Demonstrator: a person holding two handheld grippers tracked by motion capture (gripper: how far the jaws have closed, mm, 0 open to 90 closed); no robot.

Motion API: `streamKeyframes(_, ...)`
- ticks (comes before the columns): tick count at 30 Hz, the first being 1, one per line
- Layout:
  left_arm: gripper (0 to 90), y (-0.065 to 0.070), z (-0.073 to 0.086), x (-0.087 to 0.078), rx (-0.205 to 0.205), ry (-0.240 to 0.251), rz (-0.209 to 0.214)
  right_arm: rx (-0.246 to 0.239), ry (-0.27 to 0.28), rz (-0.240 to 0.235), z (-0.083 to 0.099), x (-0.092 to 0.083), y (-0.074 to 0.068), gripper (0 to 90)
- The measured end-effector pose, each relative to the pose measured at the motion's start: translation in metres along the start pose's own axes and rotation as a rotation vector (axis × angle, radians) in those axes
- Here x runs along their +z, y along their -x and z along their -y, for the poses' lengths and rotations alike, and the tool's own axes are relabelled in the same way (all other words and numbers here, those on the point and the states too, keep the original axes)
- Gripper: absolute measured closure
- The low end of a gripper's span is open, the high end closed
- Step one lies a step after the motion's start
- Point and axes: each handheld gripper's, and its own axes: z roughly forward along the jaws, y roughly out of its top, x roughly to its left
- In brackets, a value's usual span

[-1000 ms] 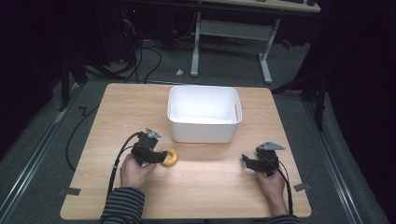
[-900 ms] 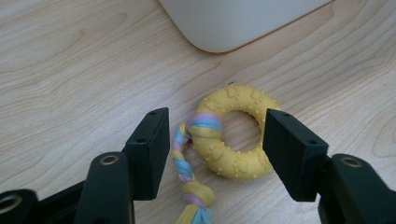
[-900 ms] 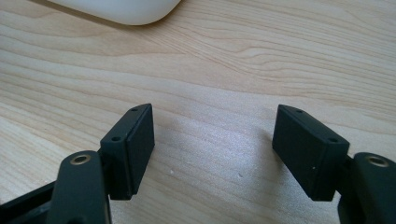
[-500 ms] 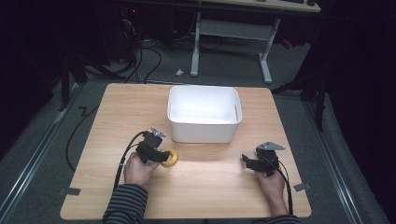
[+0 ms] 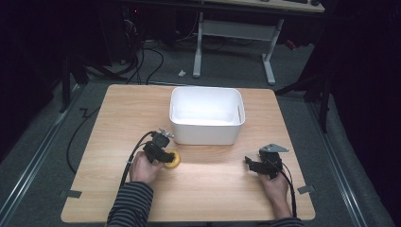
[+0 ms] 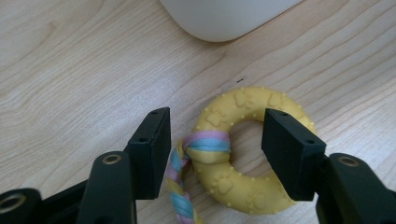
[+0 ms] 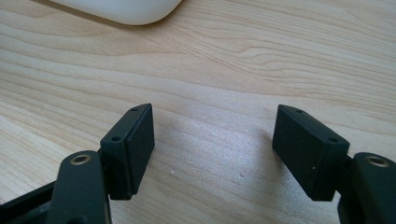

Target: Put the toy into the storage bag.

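Yellow ring toy straddled near the table's (image 5: 113, 118) front-left, by the white bin (image 5: 206, 116).
Left gripper (image 6: 215, 140) half open around the yellow ring toy (image 6: 245, 154), pads clear; right gripper (image 7: 212, 149) wide open, empty, front-right.

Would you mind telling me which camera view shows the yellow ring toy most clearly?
The left gripper view: the yellow ring toy lies close up, paw prints and knotted pastel rope visible, between the left gripper fingers. The high view shows it small beside the white bin.
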Motion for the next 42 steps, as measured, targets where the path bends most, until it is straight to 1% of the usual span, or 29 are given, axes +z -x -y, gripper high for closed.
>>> streamKeyframes(5,43.5,-0.001,0.001,0.004,0.005,-0.014,-0.001,-0.001,0.000,0.000,0.000,0.000,0.000,30.1)
streamKeyframes(7,43.8,0.000,0.002,0.005,0.019,-0.025,-0.017,-0.001,0.001,0.000,0.000,0.000,0.000,30.1)
streamKeyframes(9,43.9,0.000,0.002,0.006,0.025,-0.029,-0.021,0.000,0.000,0.000,0.000,0.000,0.000,30.1)
streamKeyframes(10,44.2,0.000,0.002,0.007,0.021,-0.034,-0.014,0.000,0.000,0.000,0.000,0.000,0.000,30.1)
streamKeyframes(12,45.1,-0.001,0.002,0.009,0.022,-0.038,-0.013,-0.001,0.001,0.000,0.000,0.000,0.000,30.1)
streamKeyframes(15,45.8,-0.003,0.003,0.010,0.017,-0.035,-0.001,-0.001,0.001,0.000,0.000,0.000,0.000,30.1)
streamKeyframes(18,46.9,-0.004,0.005,0.012,0.016,-0.040,-0.004,-0.001,0.001,0.001,0.000,0.000,0.000,30.1)
streamKeyframes(19,47.0,-0.006,0.006,0.013,0.006,-0.039,0.008,0.001,0.000,0.002,0.000,0.000,0.000,30.1)
streamKeyframes(20,47.0,-0.006,0.006,0.013,0.006,-0.039,0.008,0.001,0.000,0.002,0.000,0.000,0.000,30.1)
streamKeyframes(21,47.0,-0.007,0.007,0.013,-0.007,-0.038,0.016,0.001,0.000,0.001,0.000,0.000,0.000,30.1)
streamKeyframes(25,47.2,-0.009,0.007,0.013,-0.011,-0.036,0.020,-0.001,0.001,0.001,0.000,0.000,0.000,30.1)
streamKeyframes(26,49.7,-0.010,0.008,0.013,-0.012,-0.032,0.026,-0.001,0.001,0.001,0.000,0.000,0.000,30.1)
streamKeyframes(27,50.2,-0.010,0.008,0.013,-0.012,-0.032,0.026,-0.001,0.001,0.001,0.000,0.000,0.000,30.1)
streamKeyframes(29,51.6,-0.012,0.008,0.013,-0.017,-0.033,0.041,0.001,0.000,0.002,0.000,0.000,0.000,30.1)
streamKeyframes(31,52.8,-0.012,0.008,0.013,-0.018,-0.034,0.043,0.000,0.001,0.000,0.000,0.000,0.000,30.1)
streamKeyframes(33,53.4,-0.011,0.008,0.012,-0.014,-0.028,0.035,0.000,0.001,0.000,0.000,0.000,0.000,30.1)
streamKeyframes(35,55.0,-0.010,0.008,0.012,-0.013,-0.028,0.037,0.000,0.001,0.000,0.000,0.000,0.000,30.1)
streamKeyframes(36,55.5,-0.012,0.008,0.012,-0.012,-0.030,0.048,-0.001,0.001,0.001,0.000,0.000,0.000,30.1)
streamKeyframes(42,57.9,-0.012,0.008,0.012,-0.015,-0.031,0.047,-0.001,0.001,0.001,0.000,0.000,0.000,30.1)
